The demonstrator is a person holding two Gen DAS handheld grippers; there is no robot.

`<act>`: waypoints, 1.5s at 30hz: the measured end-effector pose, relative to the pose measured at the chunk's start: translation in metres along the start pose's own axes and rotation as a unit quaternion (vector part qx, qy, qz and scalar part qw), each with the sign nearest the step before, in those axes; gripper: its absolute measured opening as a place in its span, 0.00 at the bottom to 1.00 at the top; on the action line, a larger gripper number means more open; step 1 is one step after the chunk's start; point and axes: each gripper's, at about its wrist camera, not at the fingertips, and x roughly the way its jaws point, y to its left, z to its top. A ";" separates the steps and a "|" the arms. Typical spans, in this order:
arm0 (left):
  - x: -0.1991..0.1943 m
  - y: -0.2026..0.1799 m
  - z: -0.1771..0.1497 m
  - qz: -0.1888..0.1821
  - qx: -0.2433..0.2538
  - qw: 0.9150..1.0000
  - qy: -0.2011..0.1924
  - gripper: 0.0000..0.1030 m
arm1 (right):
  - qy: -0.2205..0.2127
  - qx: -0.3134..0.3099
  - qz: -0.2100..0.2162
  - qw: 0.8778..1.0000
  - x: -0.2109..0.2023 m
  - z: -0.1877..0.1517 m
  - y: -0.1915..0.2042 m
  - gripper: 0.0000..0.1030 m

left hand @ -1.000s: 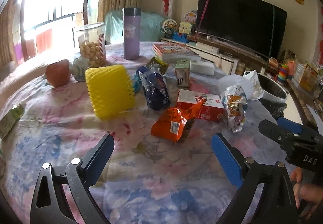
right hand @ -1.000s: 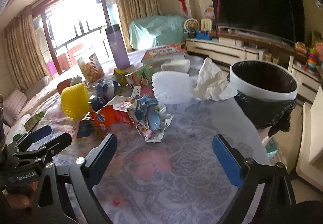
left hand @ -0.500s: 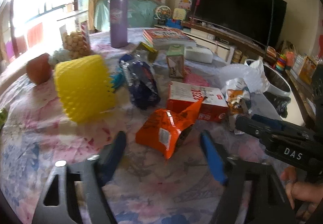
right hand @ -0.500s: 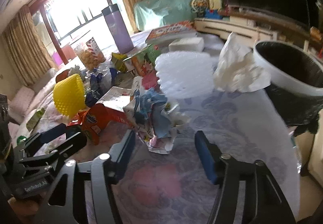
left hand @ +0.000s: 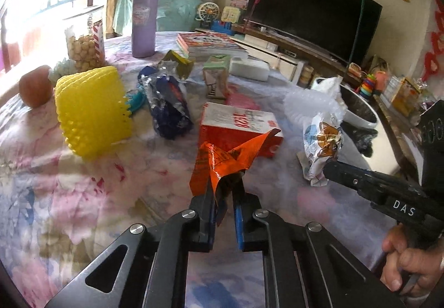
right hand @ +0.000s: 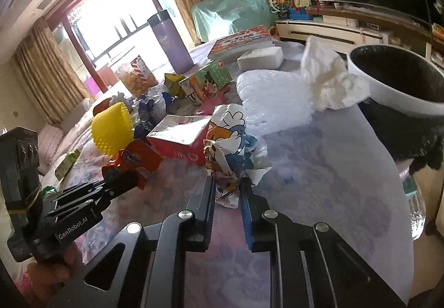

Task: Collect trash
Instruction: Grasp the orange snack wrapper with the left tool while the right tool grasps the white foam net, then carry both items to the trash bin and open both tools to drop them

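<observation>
Round table (left hand: 69, 183) w/ floral cloth: yellow foam net (left hand: 91, 110), red box (left hand: 238, 127), purple flask (left hand: 144, 19), books (left hand: 211, 42).

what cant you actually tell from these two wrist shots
- Left wrist view: the lower end of the crumpled orange foil wrapper is hidden between the left gripper fingers.
- Right wrist view: the pinched edge of the white cartoon-printed wrapper is hidden behind the right gripper.
- Both views: the contents of the white-rimmed bin lined with a black bag are too dark, and the right frame edge cuts it off.
- Left wrist view: print on the red and white carton is too small.
</observation>
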 end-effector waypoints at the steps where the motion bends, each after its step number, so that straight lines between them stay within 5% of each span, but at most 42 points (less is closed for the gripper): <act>1: -0.001 -0.003 -0.001 -0.004 0.001 1.000 0.000 0.09 | -0.001 0.002 0.002 1.000 -0.004 -0.002 -0.002 0.16; 4: -0.005 -0.015 -0.001 -0.015 0.009 1.000 0.000 0.09 | -0.004 0.005 0.001 1.000 -0.012 -0.004 -0.005 0.15; 6: -0.005 -0.025 0.001 -0.023 0.018 1.000 0.000 0.09 | -0.006 0.011 0.001 1.000 -0.018 -0.006 -0.008 0.00; 11: -0.006 -0.046 0.004 -0.037 0.039 0.999 -0.003 0.09 | -0.010 0.027 -0.008 1.000 -0.029 -0.010 -0.024 0.01; 16: -0.009 -0.044 0.007 -0.034 0.035 0.999 -0.009 0.09 | -0.002 0.055 -0.011 0.998 -0.030 -0.008 -0.036 0.11; 18: -0.011 -0.041 0.006 -0.028 0.030 0.999 -0.009 0.09 | -0.003 0.056 -0.025 0.998 -0.026 -0.003 -0.036 0.40; 20: -0.013 -0.037 0.005 -0.020 0.023 0.999 -0.009 0.09 | -0.011 0.058 -0.024 0.998 -0.024 0.001 -0.038 0.52; 29: -0.021 -0.030 0.012 -0.015 0.009 1.000 -0.013 0.09 | -0.008 0.059 -0.020 0.998 0.006 0.027 -0.043 0.53; 31: -0.020 -0.032 0.014 -0.019 0.010 1.000 -0.014 0.09 | -0.004 0.055 -0.015 0.998 0.010 0.028 -0.042 0.48; 33: -0.017 -0.034 0.015 -0.023 0.012 1.000 -0.013 0.09 | -0.001 0.052 -0.003 0.999 0.013 0.027 -0.040 0.13; 45: -0.006 -0.067 0.031 -0.057 0.039 0.998 -0.012 0.09 | -0.045 0.063 -0.001 0.997 -0.037 0.017 -0.057 0.04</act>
